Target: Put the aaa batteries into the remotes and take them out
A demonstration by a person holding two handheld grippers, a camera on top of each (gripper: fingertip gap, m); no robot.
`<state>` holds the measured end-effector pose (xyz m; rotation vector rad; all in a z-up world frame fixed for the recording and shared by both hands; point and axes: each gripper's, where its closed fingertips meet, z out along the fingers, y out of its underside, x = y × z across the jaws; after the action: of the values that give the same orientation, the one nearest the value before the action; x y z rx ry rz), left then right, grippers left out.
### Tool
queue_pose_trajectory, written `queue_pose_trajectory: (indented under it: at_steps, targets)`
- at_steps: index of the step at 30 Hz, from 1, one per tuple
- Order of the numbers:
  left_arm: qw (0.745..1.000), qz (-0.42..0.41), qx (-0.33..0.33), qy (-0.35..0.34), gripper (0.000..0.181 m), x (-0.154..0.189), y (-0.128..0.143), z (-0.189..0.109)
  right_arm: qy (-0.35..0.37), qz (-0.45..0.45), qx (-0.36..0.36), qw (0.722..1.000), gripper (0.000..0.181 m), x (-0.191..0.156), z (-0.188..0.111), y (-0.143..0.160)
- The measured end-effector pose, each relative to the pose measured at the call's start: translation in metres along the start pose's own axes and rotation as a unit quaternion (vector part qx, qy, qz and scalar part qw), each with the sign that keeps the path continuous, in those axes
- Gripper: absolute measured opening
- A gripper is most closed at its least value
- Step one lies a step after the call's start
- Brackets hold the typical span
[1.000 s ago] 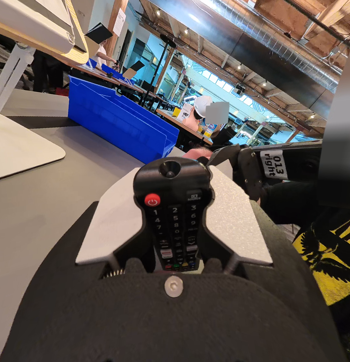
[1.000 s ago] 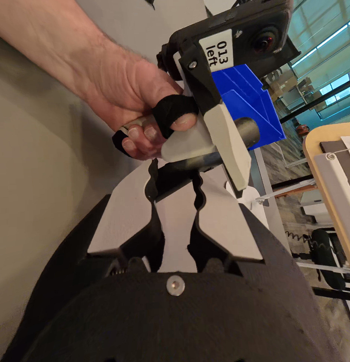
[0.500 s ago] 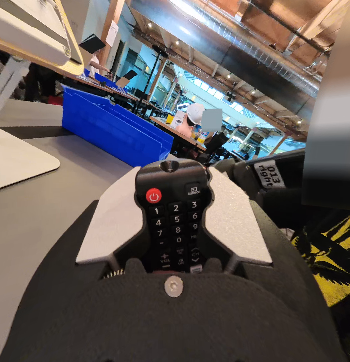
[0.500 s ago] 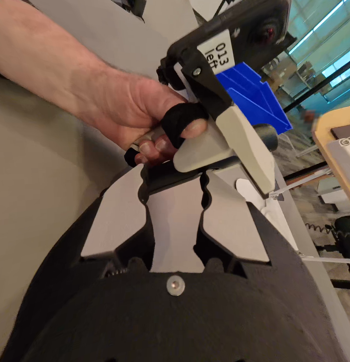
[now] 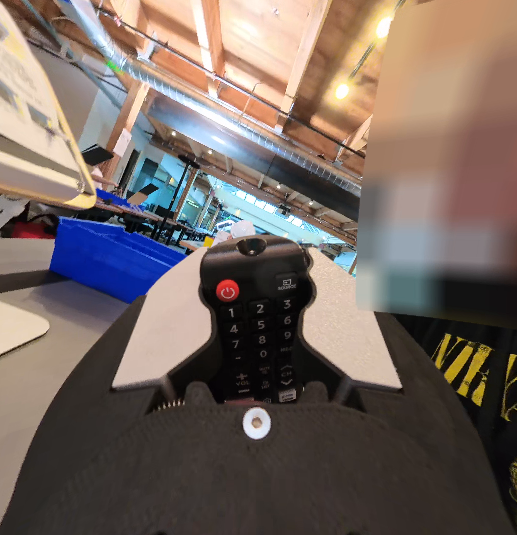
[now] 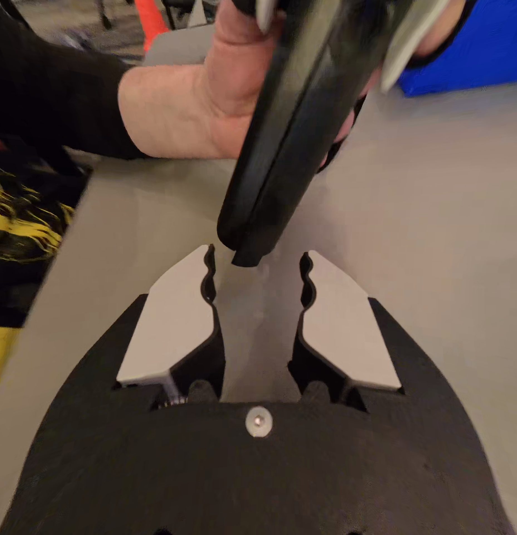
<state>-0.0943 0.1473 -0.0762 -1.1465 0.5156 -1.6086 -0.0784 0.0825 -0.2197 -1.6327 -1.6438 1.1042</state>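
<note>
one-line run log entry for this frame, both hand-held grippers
left hand-held gripper: shut on remote, buttons up | right hand-held gripper: open, empty, remote's end just past fingertips | batteries: not visible

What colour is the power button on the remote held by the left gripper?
Red, on the black remote; the power button shows best in the left wrist view.

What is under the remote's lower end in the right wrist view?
Bare grey table and the open right gripper just below the remote. No batteries show; its underside is hidden.

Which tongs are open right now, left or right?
The right tongs: white fingers spread with bare grey table between them. The left tongs are clamped on the black button-faced remote.
</note>
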Motion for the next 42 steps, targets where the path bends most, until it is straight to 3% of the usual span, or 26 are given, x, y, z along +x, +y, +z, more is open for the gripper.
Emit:
queue_pose_trajectory:
  at_steps: [4,8,12,14,20,21,22,24,27,32,35,38,40,42]
  targets:
    - [0.998,0.003,0.015,0.054,0.062,0.023,-0.008,0.008,-0.105,0.067,0.041,0.991,0.041,-0.023,-0.002,-0.009]
    - [0.995,0.029,0.021,0.089,0.06,0.046,-0.017,0.013,-0.23,0.16,0.099,0.955,0.039,-0.037,-0.015,-0.02]
    - [0.992,0.037,0.023,0.119,0.06,0.062,-0.021,0.017,-0.263,0.167,0.135,0.94,0.031,-0.039,-0.021,-0.03]
    - [0.992,0.044,0.017,0.12,0.06,0.064,-0.02,0.017,-0.282,0.165,0.131,0.936,0.018,-0.044,-0.023,-0.028]
    - [0.991,0.049,0.025,0.124,0.06,0.066,-0.026,0.014,-0.303,0.163,0.135,0.929,0.015,-0.054,-0.036,-0.025]
    - [0.991,0.052,0.027,0.12,0.06,0.066,-0.03,0.012,-0.295,0.158,0.135,0.933,0.013,-0.055,-0.04,-0.022]
    - [0.991,0.062,0.028,0.114,0.06,0.066,-0.032,0.01,-0.282,0.158,0.135,0.937,0.001,-0.053,-0.044,-0.019]
    - [0.991,0.064,0.033,0.113,0.06,0.067,-0.038,0.005,-0.247,0.17,0.117,0.947,0.001,-0.049,-0.056,-0.009]
    - [0.991,0.07,0.033,0.106,0.059,0.065,-0.041,0.0,-0.132,0.195,0.04,0.971,0.001,-0.031,-0.075,0.027]
    - [0.991,0.058,0.038,0.113,0.06,0.063,-0.04,-0.002,-0.028,0.236,-0.089,0.967,0.001,-0.022,-0.105,0.09]
    - [0.991,0.052,0.038,0.119,0.06,0.064,-0.038,0.0,0.015,0.242,-0.15,0.959,0.042,-0.018,-0.107,0.114]
    - [0.99,0.048,0.04,0.123,0.06,0.065,-0.036,0.002,0.105,0.188,-0.155,0.964,0.063,-0.001,-0.116,0.103]
    - [0.99,0.045,0.036,0.13,0.06,0.067,-0.033,0.005,0.131,0.131,-0.105,0.977,0.065,0.001,-0.112,0.067]
    - [0.989,0.044,0.033,0.136,0.06,0.069,-0.03,0.01,0.158,0.083,-0.105,0.978,0.066,0.003,-0.104,0.043]
